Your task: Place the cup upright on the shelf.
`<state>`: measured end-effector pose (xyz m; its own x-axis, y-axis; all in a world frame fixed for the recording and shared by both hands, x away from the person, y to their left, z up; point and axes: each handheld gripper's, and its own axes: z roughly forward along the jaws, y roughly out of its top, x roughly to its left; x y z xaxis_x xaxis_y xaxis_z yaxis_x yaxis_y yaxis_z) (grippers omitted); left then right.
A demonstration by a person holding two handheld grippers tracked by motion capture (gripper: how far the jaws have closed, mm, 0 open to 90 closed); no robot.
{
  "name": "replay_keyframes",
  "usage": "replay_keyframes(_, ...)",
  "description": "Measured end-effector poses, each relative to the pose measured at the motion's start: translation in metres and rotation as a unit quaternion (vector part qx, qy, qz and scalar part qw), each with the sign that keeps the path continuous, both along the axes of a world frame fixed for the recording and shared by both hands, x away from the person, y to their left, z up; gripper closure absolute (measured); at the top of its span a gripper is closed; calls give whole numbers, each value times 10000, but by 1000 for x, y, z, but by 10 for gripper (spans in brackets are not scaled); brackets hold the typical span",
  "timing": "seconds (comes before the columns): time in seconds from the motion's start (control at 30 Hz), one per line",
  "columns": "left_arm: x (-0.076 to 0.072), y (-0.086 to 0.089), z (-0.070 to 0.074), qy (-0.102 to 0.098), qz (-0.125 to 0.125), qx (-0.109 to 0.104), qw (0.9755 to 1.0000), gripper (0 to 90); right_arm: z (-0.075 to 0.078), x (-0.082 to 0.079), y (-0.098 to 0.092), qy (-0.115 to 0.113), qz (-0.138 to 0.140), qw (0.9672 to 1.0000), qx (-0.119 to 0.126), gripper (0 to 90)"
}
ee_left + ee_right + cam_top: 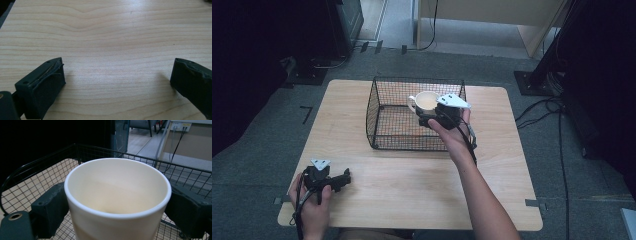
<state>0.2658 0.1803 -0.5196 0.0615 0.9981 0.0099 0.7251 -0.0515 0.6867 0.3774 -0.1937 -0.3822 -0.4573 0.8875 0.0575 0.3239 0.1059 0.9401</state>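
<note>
A cream mug (pixel 427 102) (pixel 117 202) is held upright over the black wire basket (pixel 382 120) (pixel 37 167), above its right part. My right gripper (pixel 439 116) (pixel 117 210) is shut on the mug, one jaw on each side of its wall. The mug is empty inside, and its handle points left in the high view. My left gripper (pixel 343 181) (pixel 117 82) rests low over the bare wooden table (pixel 412 190) (pixel 112 37) at the front left, open with nothing between its jaws.
The wire basket stands in the middle back of the table, open at the top. Cables (pixel 552 115) run over the grey floor at the right. Dark stands and a wooden cabinet (pixel 492 15) lie beyond the table.
</note>
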Motion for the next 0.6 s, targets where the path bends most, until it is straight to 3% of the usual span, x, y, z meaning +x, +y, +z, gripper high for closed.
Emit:
replay_keyframes(0.37,0,0,0,2,2,-3,10000,0,-12,33,3,260,-30,9996,84,103)
replay_keyframes(0.6,0,0,0,2,-13,0,10000,0,-11,52,1,269,42,9996,89,103)
